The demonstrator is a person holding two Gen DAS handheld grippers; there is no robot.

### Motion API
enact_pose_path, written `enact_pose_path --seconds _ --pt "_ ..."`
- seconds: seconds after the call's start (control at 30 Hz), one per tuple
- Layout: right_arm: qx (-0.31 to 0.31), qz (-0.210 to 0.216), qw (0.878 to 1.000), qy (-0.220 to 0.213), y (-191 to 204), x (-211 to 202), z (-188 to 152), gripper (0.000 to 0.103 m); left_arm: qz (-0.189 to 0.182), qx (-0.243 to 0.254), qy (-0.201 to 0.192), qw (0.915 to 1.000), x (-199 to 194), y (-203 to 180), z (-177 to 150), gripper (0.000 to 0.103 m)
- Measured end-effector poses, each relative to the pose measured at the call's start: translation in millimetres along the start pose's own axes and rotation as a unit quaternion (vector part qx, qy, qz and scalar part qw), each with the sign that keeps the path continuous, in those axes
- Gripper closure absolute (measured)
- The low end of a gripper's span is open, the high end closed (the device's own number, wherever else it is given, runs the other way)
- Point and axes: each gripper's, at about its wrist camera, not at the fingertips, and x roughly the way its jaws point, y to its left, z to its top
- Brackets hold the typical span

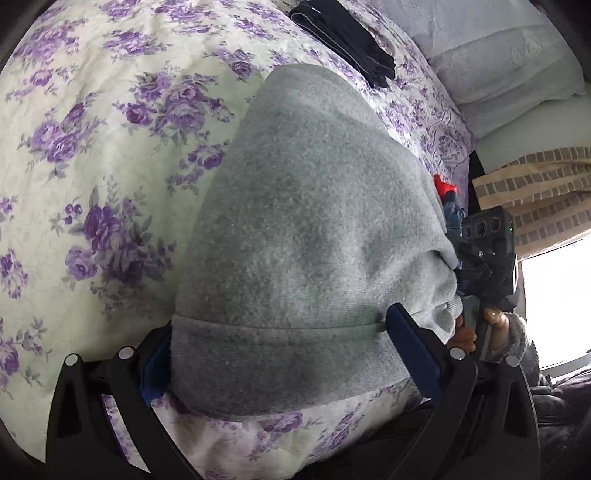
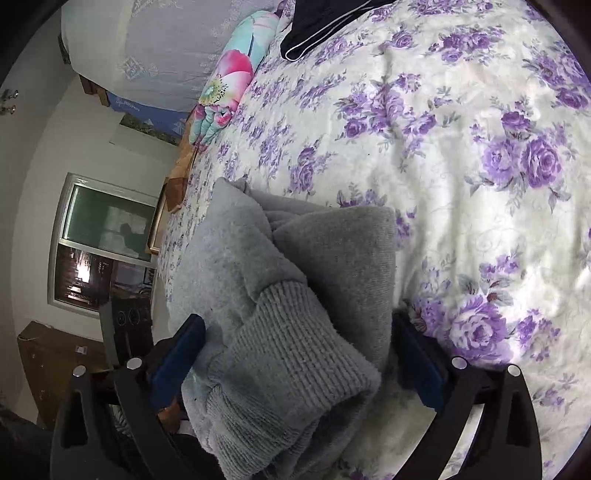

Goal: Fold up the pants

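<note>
Grey sweatpants (image 1: 310, 221) lie in a folded bundle on the purple-flowered bed cover (image 1: 92, 129). My left gripper (image 1: 280, 325) stands wide, its blue pads (image 1: 410, 343) flanking the near folded edge without squeezing it. In the right wrist view the ribbed cuff (image 2: 295, 354) and stacked grey layers (image 2: 332, 251) sit between the spread fingers of my right gripper (image 2: 295, 321), which is open; its pads (image 2: 177, 350) stand beside the cloth. The right gripper's camera block (image 1: 487, 236) and the hand (image 1: 495, 325) that holds it show at the pants' right edge.
A dark folded garment (image 1: 343, 40) (image 2: 325, 26) lies further up the bed. White bedding (image 1: 498, 55) and a bright flowered quilt (image 2: 225, 81) sit at the bed's far end. A window (image 2: 107, 240) and cardboard box (image 2: 55, 362) are beyond the bed's edge.
</note>
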Motion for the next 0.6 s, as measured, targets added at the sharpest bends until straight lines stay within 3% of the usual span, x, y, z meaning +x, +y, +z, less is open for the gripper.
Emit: enact_pose_path --seconds 0.13,0.3,0.4,0.43,0.5,0.6 --pt "0.021 0.038 0.999 0.006 -8.7 -6.7 1.2 0.004 -0.047 -0.031 -0.018 0.9983 -6.6 17.9 -0.4 0.005" --pt "0.012 0.002 1.000 0.008 0.2 2.8 2.6 0.003 -0.048 -0.035 -0.025 0.9979 -1.3 6.5 -1.2 0.005" --pt "0.028 0.007 1.000 -0.001 0.2 1.2 -6.9 0.029 -0.033 -0.013 -0.028 0.9990 -1.0 -6.3 -4.8 0.007" --pt "0.040 0.018 0.999 -0.012 -1.6 -3.2 -10.2 0.036 -0.031 -0.016 -0.034 0.9988 -3.1 -5.8 -5.4 0.012" --pt "0.043 0.027 0.998 -0.025 0.0 -11.0 -15.9 0.040 -0.027 -0.033 -0.047 0.9980 -8.0 0.9 -5.8 0.026" --pt "0.017 0.018 0.999 -0.025 6.0 -12.4 -19.3 0.041 -0.032 -0.052 -0.056 0.9966 -9.2 12.2 -7.4 0.031"
